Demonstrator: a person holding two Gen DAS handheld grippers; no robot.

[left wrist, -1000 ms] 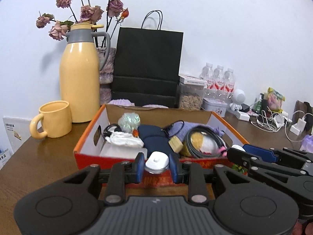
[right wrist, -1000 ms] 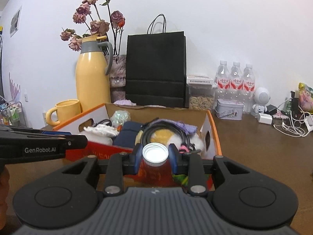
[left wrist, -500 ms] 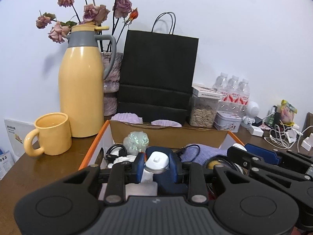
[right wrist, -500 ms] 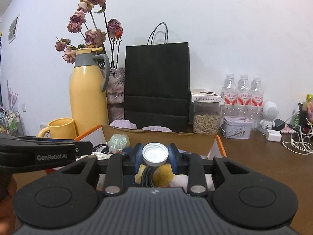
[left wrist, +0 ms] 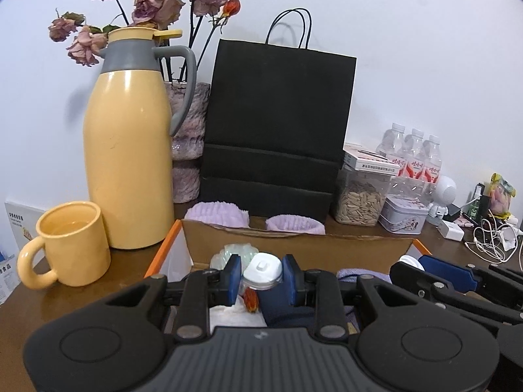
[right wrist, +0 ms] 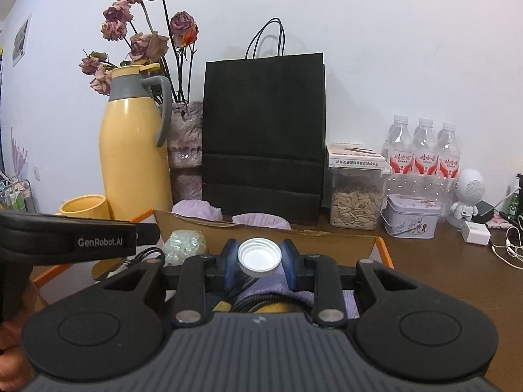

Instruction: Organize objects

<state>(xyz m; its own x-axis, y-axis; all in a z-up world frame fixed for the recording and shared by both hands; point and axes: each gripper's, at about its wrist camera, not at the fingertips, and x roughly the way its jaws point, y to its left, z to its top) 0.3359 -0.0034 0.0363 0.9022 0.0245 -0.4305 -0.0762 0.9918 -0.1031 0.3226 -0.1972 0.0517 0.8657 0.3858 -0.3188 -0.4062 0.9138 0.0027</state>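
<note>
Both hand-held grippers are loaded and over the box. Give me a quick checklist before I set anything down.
1. Left hand-held gripper clamped on the white-capped bottle: ok.
2. Right hand-held gripper clamped on the silver-capped jar: ok.
3. Both loads above the cardboard box: ok.
4. Free spot in the box below: cannot tell, the grippers hide much of it, and what shows holds cloth and cables.
5. Grippers apart from each other: ok, side by side without touching.
6. Yellow mug and thermos outside the box, to its left: ok.
</note>
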